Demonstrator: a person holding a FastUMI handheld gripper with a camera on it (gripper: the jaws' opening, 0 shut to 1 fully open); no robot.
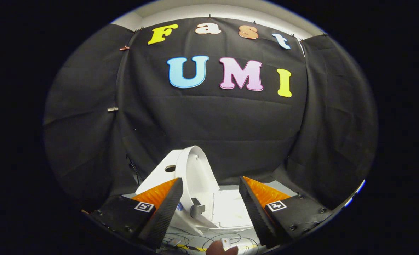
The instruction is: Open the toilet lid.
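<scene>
The tongs (pixel 211 202) are released, fingers spread wide and touching nothing. The toilet lid (pixel 198 173) stands raised, nearly upright, just ahead between the fingers, nearer the left finger (pixel 167 209), above the white toilet body (pixel 230 212).

Camera on the gripper (pixel 209 198), facing forward along its fingers
It looks from near and slightly above the toilet (pixel 199 184), toward the black cloth wall (pixel 213 124) behind the toilet; height perhaps low.
</scene>
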